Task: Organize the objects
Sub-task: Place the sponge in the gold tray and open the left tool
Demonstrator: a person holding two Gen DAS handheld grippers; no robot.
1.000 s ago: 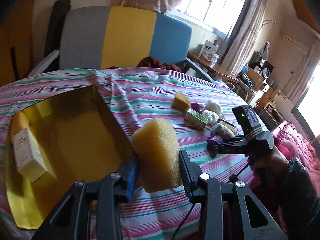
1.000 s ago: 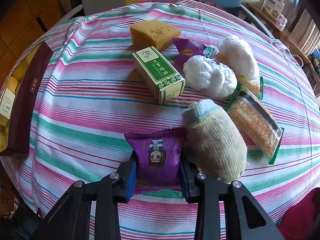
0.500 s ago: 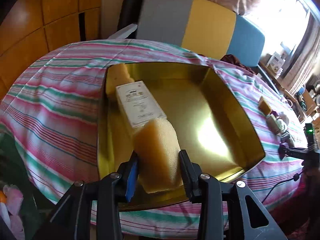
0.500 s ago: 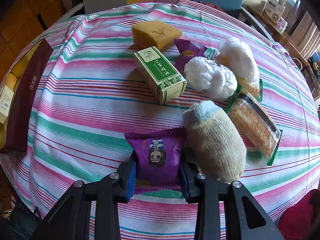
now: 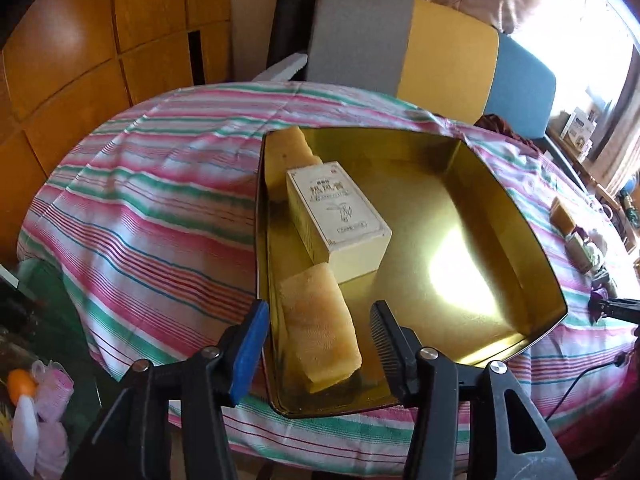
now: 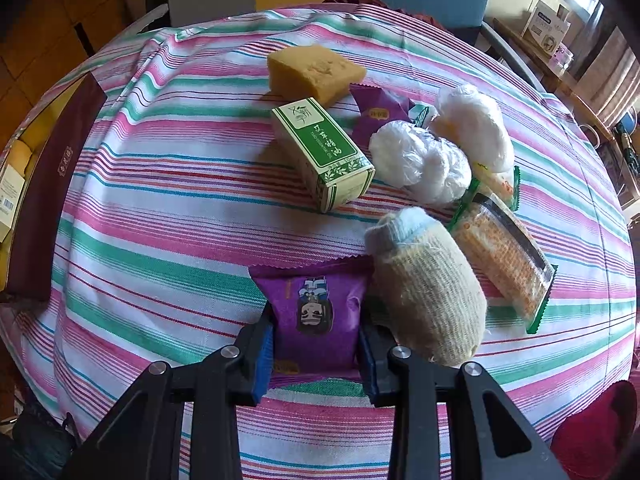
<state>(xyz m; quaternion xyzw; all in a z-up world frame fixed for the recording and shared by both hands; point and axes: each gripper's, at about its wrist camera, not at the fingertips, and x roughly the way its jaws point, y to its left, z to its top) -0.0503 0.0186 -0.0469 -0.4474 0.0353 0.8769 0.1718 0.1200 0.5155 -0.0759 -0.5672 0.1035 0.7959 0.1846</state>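
Striped tablecloth (image 5: pixel 160 216) is covering a round table, with a tri-colour chair behind; left gripper (image 5: pixel 316 332) is hanging over the near corner of the gold tin (image 5: pixel 516 224), its jaws opening — the yellow sponge (image 5: pixel 320 332) is lying between them on the tin floor, pads clear of it, its far end against the cream box (image 5: pixel 340 220). Risk: pulling out at a slant could snag the sponge or clip the tin rim. Right gripper (image 6: pixel 316 332) is clamping the purple snack packet (image 6: pixel 316 312) on the cloth; the knitted sock roll (image 6: pixel 428 292) is touching its right finger — lifting could drag the roll toward the table edge; slick foil may also slip.
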